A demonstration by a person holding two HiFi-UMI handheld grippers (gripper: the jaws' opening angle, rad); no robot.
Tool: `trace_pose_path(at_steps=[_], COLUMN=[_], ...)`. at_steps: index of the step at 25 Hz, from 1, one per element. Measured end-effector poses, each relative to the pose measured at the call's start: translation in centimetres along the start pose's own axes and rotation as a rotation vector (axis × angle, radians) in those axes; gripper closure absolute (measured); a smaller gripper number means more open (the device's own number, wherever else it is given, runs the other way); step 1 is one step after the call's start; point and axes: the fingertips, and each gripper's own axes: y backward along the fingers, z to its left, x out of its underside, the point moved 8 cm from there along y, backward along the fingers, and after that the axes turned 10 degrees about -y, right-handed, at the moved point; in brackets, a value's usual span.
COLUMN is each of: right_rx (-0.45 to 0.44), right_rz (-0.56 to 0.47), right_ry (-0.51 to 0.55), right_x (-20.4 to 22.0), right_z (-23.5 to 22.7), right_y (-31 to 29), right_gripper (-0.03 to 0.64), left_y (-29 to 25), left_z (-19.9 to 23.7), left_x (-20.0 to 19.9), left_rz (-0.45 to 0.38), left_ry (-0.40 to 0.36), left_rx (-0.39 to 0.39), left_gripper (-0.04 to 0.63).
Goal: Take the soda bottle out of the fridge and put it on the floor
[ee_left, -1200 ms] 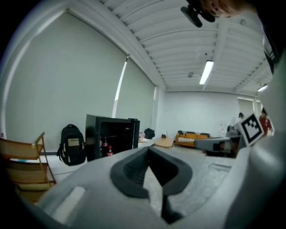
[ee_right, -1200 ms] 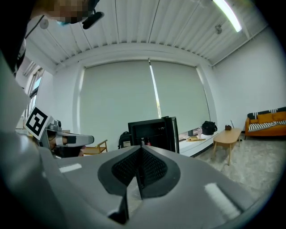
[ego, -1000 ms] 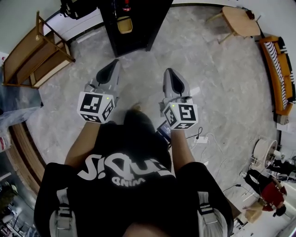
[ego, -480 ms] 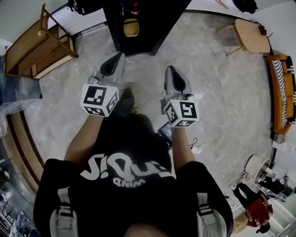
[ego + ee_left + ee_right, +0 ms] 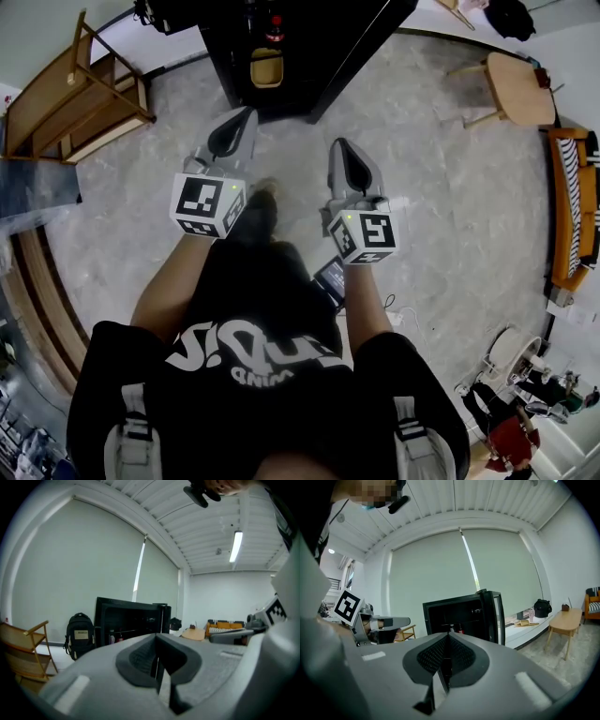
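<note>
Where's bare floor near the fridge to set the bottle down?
Widest bare floor: right of the fridge, bordered by its open door, the round table and the sofa. A narrower patch lies between fridge and wooden rack. Crowded: the lower right corner, with cables and clutter.

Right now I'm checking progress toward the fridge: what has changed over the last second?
The person has walked closer to the open fridge, carrying the left gripper and right gripper forward with them. Unchanged: both grippers shut and empty, side by side; the fridge door open; the soda bottle still inside.
</note>
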Motion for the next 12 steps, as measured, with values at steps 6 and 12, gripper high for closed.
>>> trace_pose_path(at_steps=[6, 12], right_rx=[-0.001, -0.016], right_rz=[0.005, -0.001], right_ry=[-0.027, -0.044], right_x=[1.5, 3.8], right_z=[-2.6, -4.8], right_y=[-2.9, -5.6], right_gripper=[0.617, 0.617], left_y=[-3.7, -7.0], left_z=[1.3, 2.2], left_x=[1.9, 4.5], left_rz=[0.019, 0.022], left_ry=[-0.026, -0.014], left_rx=[-0.023, -0.043], left_gripper=[0.594, 0.594])
